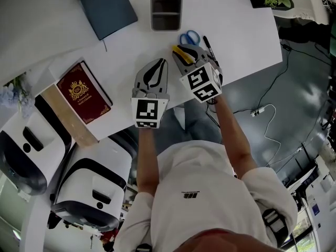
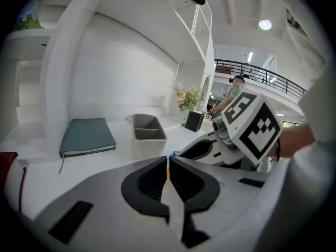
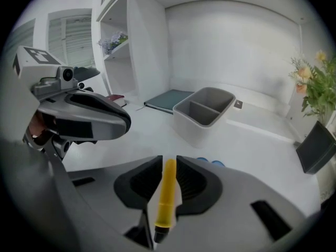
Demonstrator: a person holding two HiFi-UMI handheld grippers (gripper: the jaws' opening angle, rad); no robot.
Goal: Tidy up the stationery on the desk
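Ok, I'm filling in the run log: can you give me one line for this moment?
left tongs: shut, empty | right tongs: open | yellow pen: between right tongs, not clamped

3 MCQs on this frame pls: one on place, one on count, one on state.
1. In the head view, the teal notebook lies: A) inside the grey organizer B) right of it C) left of it.
2. Organizer compartments: A) one B) two C) four.
3. The left gripper is: A) shut, empty B) wide open C) shut on the notebook.
Key: C, the notebook sits apart to the organizer's left; B, one divider splits it; A, its jaws meet with nothing between.
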